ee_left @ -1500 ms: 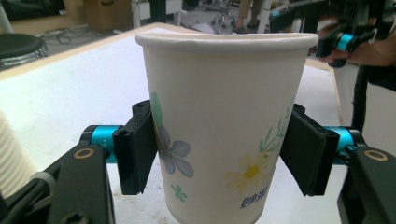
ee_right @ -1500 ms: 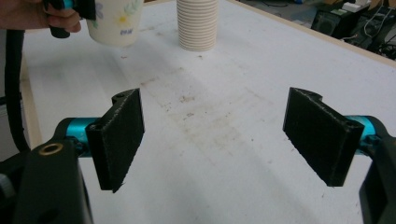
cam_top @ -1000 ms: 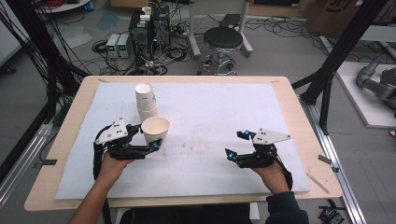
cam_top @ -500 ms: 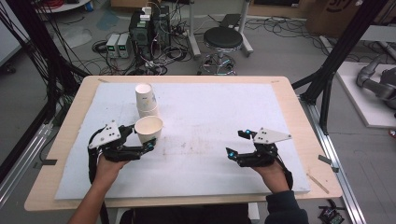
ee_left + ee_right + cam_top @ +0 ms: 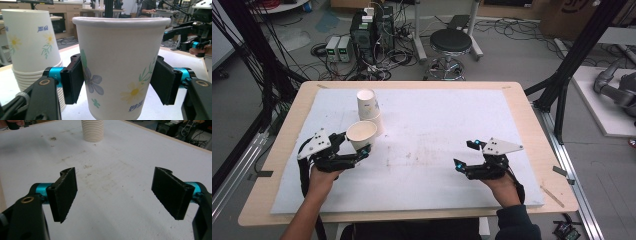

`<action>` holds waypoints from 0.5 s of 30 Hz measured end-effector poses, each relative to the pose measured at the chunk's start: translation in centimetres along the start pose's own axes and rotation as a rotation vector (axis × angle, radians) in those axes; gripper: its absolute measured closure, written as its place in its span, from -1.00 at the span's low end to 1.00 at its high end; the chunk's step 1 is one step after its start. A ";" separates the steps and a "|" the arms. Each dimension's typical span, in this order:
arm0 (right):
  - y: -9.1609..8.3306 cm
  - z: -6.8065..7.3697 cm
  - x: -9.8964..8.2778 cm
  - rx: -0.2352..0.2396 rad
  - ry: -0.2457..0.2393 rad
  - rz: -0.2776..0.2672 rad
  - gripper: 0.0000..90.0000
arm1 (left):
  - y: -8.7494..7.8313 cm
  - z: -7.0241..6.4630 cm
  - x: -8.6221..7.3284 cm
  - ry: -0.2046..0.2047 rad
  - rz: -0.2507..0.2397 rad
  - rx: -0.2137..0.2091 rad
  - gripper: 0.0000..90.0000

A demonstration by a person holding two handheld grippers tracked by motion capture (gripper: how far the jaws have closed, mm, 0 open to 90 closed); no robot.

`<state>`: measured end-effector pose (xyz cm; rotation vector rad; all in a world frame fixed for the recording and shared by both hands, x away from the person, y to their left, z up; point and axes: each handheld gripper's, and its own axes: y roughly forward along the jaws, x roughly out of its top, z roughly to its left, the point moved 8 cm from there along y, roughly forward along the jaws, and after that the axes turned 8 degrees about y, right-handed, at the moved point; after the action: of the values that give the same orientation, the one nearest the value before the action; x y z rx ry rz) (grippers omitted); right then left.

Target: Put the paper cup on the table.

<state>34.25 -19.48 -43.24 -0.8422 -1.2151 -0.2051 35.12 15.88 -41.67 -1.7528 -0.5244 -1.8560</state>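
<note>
Near the table's left edge, we note the left gripper [image 5: 117, 82] clamped on a paper cup [image 5: 120, 67], just beside the cup stack [image 5: 368, 107]; over-squeezing could crumple it. Right gripper [image 5: 115, 195] empty, jaws apart.

a light wooden table [image 5: 524, 112] carries a white sheet [image 5: 437, 130] that covers nearly all of its top, leaving a wood border around the edges. the sheet is scuffed with faint dark smudges near its middle (they also show in the right gripper view). a stack of upturned paper cups [image 5: 368, 107] stands on the sheet toward the far left.
</note>
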 end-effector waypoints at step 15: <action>0.0 0.1 -0.8 0.003 -0.003 0.007 -0.53 | -0.3 1.8 -3.1 0.005 0.091 0.075 -0.29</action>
<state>33.84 -19.64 -43.90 -0.8442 -1.2152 -0.1961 36.41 17.54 -44.58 -1.6944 -0.4979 -1.7547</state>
